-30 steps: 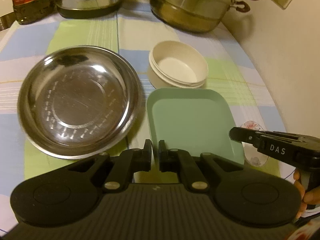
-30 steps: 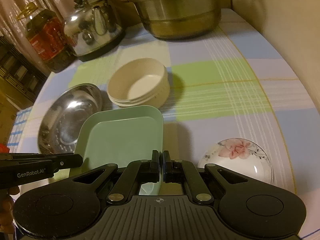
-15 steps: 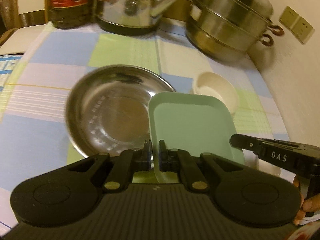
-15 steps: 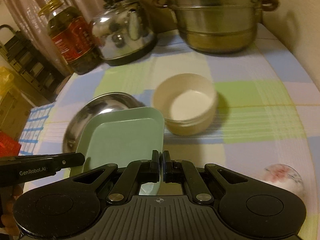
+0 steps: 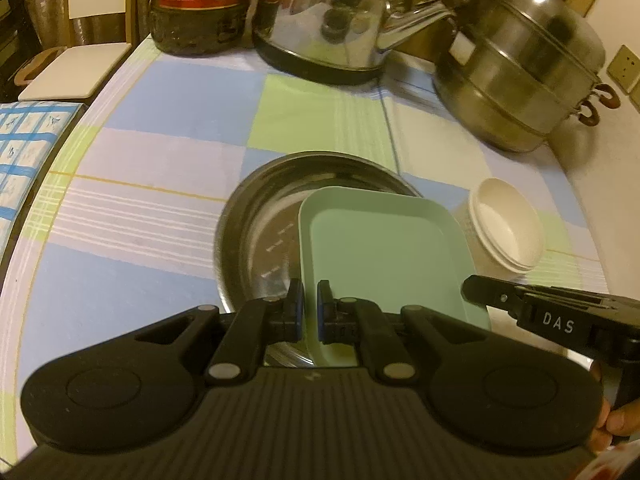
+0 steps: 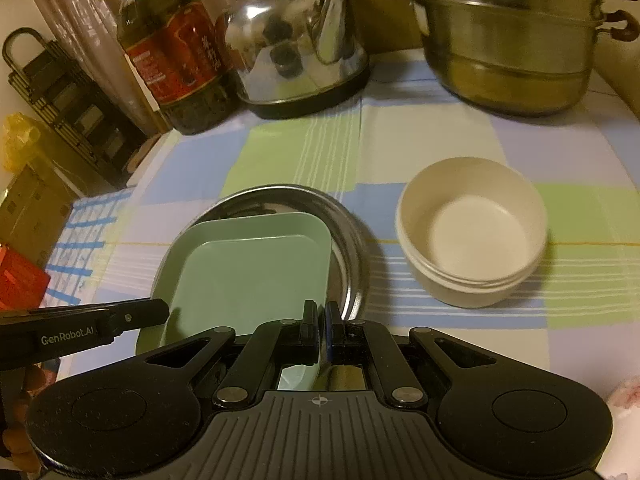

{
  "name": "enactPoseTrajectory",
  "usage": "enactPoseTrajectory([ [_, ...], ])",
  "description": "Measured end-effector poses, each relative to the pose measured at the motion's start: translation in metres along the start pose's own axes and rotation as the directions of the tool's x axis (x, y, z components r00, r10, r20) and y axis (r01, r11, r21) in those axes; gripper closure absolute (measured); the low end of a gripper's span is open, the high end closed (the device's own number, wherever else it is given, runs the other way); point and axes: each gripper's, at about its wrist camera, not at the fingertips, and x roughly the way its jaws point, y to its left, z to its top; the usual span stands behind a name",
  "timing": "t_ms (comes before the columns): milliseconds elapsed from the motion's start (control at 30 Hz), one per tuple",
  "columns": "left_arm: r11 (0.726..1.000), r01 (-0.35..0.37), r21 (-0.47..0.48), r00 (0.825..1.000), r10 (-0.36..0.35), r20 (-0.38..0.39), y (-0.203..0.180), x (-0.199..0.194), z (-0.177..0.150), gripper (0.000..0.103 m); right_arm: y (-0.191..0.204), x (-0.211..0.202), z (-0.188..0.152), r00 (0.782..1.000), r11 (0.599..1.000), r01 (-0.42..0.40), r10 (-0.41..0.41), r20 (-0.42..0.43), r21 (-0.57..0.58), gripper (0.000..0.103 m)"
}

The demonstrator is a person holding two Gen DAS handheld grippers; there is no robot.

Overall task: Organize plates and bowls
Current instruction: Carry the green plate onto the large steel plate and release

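My left gripper [image 5: 310, 312] is shut on the near left rim of a pale green rectangular plate [image 5: 380, 256]. My right gripper [image 6: 322, 332] is shut on the plate's [image 6: 248, 276] near right rim. Together they hold the plate over the round steel plate [image 5: 264, 216], which lies on the checked cloth and also shows in the right wrist view [image 6: 348, 248]. I cannot tell whether the green plate touches the steel one. A stack of cream bowls [image 6: 472, 228] stands to the right, also seen in the left wrist view [image 5: 504, 228].
At the back stand an oil bottle [image 6: 172, 56], a steel kettle [image 6: 296, 40] and a large steamer pot [image 6: 508, 32]. A floral dish [image 6: 624, 396] sits at the near right. The table's left edge [image 5: 60, 152] drops toward a chair and a blue checked cloth.
Both grippers have carried the green plate to the left, from beside the steel plate to over it. The cream bowls have stayed in place.
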Motion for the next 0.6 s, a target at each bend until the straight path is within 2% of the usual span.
enactPoseTrajectory([
  [600, 1.000, 0.003, -0.003, 0.997, -0.004, -0.073, 0.023, 0.041, 0.011, 0.098, 0.004, 0.047, 0.006, 0.997, 0.999, 0.045, -0.044, -0.064, 0.016, 0.099],
])
